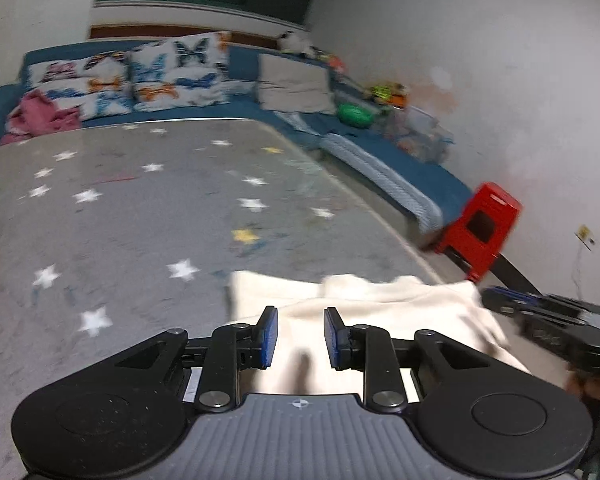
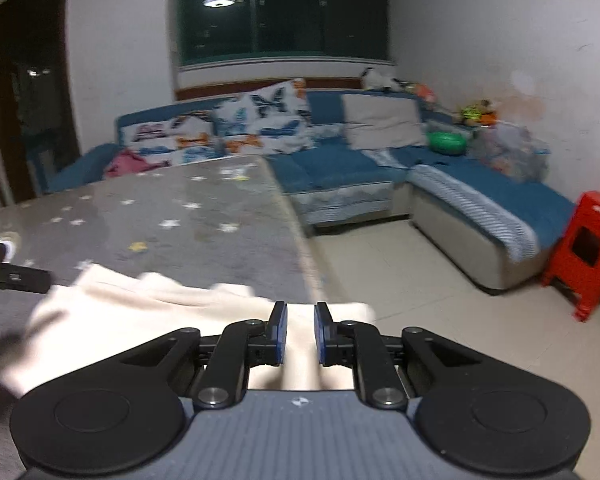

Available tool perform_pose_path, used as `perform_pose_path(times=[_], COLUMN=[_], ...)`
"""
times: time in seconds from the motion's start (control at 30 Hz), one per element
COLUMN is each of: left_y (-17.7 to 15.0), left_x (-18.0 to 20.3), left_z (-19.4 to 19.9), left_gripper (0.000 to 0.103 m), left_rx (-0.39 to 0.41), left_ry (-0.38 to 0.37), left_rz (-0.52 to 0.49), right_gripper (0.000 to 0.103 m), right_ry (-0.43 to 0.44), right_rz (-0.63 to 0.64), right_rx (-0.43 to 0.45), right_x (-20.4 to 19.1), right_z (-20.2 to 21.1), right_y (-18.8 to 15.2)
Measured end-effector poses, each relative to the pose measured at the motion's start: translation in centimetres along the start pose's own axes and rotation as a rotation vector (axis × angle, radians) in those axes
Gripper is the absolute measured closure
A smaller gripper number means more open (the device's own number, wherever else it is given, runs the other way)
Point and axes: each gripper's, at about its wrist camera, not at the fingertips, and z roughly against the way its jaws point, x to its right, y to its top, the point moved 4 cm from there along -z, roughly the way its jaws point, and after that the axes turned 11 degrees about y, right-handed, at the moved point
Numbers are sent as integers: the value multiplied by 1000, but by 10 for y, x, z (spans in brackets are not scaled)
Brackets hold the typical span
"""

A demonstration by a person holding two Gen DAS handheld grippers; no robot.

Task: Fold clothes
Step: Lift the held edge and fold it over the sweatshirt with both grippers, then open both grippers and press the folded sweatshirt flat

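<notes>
A cream garment (image 1: 380, 300) lies bunched at the near right corner of the grey star-patterned table (image 1: 140, 208). My left gripper (image 1: 301, 312) hovers over the garment's left part, jaws open; the fabric under the gap lies loose, and neither pad presses on it. In the right wrist view the garment (image 2: 160, 312) reaches the table's right edge. There my right gripper (image 2: 301, 306) has its blue pads close together on a ridge of the fabric that fills the narrow gap. Each gripper shows at the edge of the other's view: right gripper (image 1: 500, 300), left gripper (image 2: 16, 278).
The table's (image 2: 180, 232) right edge drops to a tiled floor (image 2: 400, 280). A blue corner sofa (image 2: 340, 168) with butterfly cushions stands behind. A red plastic stool (image 2: 584, 248) is by the wall on the right. A pink cloth (image 1: 40, 116) lies on the sofa's left end.
</notes>
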Motion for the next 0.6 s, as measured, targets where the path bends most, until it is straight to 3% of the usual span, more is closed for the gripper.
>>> perform_pose_path(times=[0.23,0.6], left_y=[-2,-3], left_x=[30,30], left_z=[-33,-61], left_gripper=[77,77], left_rx=[-42,-74], left_ry=[-43,-28], left_rz=[-59,-42], right_gripper=[90,89], right_ry=[52,41], right_rz=[7,1], right_rx=[-36,-67], right_x=[-16,-17], right_z=[-29,-43], right_y=[-2,-7])
